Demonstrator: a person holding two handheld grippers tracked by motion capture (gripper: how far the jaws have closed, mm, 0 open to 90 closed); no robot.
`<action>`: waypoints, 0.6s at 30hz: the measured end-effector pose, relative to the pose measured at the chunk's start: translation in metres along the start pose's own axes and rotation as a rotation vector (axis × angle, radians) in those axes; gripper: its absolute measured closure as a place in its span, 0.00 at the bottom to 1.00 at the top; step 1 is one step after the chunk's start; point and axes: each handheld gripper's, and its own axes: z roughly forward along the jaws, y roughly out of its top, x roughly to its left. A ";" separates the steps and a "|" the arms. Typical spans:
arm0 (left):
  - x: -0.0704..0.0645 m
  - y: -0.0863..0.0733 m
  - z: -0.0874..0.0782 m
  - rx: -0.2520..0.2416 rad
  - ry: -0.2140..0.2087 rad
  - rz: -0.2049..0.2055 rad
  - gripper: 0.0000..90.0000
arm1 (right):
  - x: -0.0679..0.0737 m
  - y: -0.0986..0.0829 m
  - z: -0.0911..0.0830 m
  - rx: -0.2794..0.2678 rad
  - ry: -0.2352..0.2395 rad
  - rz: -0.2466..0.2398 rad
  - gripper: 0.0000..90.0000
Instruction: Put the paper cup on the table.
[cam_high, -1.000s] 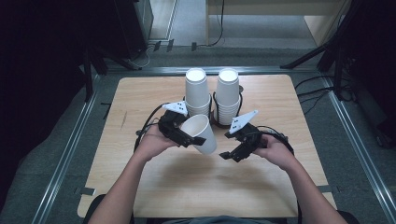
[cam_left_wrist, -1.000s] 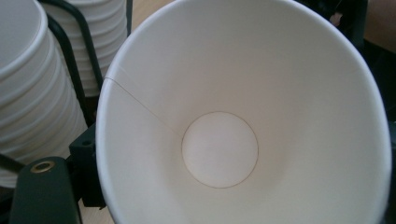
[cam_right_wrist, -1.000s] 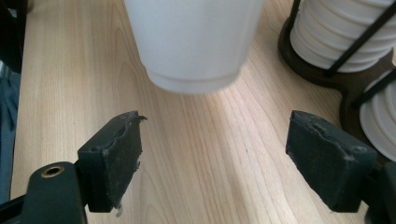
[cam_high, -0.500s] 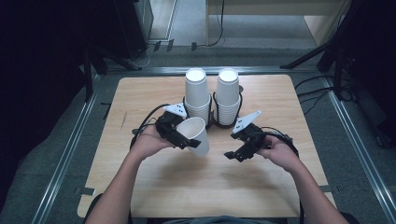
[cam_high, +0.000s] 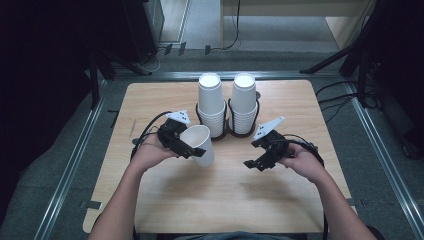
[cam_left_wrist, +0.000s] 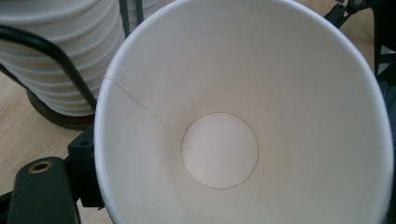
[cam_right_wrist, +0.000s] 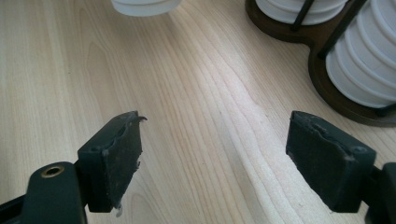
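On my table (cam_high: 165, 210) two cup stacks (cam_high: 211, 102) stand side by side in a holder (cam_high: 227, 131) at the far middle. My left gripper (cam_high: 187, 149) sits just before and left of the holder, with a single cup (cam_high: 198, 144) in it, lifted and tilted, its mouth toward me. My right gripper (cam_high: 256, 164) is to the right of that cup, near the holder, over bare wood.

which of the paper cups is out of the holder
The single paper cup clamped in the left gripper, tilted; the two stacks stand upside down in the holder.
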 end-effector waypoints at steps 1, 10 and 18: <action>0.001 -0.001 0.000 0.001 0.003 0.000 0.14 | -0.001 0.000 0.000 0.000 -0.004 0.004 0.21; 0.015 -0.015 -0.004 0.022 0.052 -0.024 0.14 | -0.007 -0.004 0.000 0.014 -0.017 0.012 0.21; 0.029 -0.026 -0.015 0.013 0.091 -0.073 0.13 | -0.008 -0.004 0.000 0.010 -0.028 0.003 0.21</action>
